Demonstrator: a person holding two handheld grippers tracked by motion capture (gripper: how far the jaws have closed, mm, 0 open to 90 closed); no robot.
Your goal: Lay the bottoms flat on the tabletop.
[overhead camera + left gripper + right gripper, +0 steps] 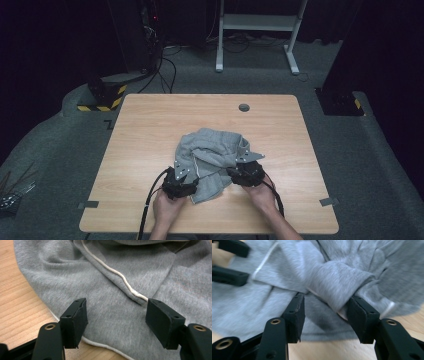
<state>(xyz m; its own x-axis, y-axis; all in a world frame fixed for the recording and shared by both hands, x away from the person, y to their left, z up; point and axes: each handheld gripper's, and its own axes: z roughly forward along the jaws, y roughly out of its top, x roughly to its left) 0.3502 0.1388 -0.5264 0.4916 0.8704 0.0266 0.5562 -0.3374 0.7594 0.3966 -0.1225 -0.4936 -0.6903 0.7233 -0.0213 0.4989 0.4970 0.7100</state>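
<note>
Wooden table (150, 125), crumpled grey garment (212, 152), dim carpeted room, perhaps a workshop

Wooden table (150, 130), white metal stand (257, 22), striped floor block (102, 95)

Both forearms enter from bottom edge, hands side by side near front of table. Left hand (167, 207) grips left gripper (181, 181), pointing forward and slightly inward; jaws spread apart, pads pressing nothing. Right hand (260, 195) grips right gripper (239, 169) (angled inward toward its partner); jaws apart, nothing clamped. Cables trail back beside each wrist.
</note>
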